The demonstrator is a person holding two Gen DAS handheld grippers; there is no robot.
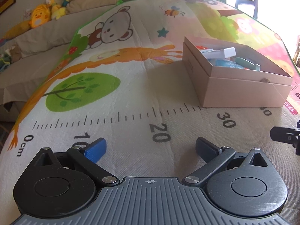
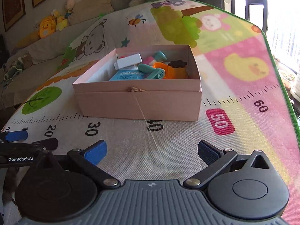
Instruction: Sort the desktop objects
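Box (image 2: 138, 101), pale pink card with its top open, sits on the mat (image 2: 234, 146) toward the middle, its front wall along the printed ruler near the 40 mark. Inside it lies a jumble: a white block (image 2: 128, 61) leaning at the back left, a blue packet (image 2: 124, 75) under it, a teal roller (image 2: 151, 71) across the middle, an orange toy (image 2: 175, 71) with a dark lid at the right, and a pink piece behind. A knot of twine (image 2: 135, 89) sits on the front rim, and a thin thread (image 2: 148, 123) runs from it over the mat toward the right gripper (image 2: 151, 152).

That gripper hovers in front of the box, jaws spread wide with nothing between them. The left gripper (image 1: 150, 149) hovers just beside it, nearer the ruler's 20 mark, also spread wide and empty; from its camera the box (image 1: 243, 91) stands well off to the right.

Beyond the mat's far left edge, plush toys (image 1: 46, 13) line a sofa (image 1: 37, 43).
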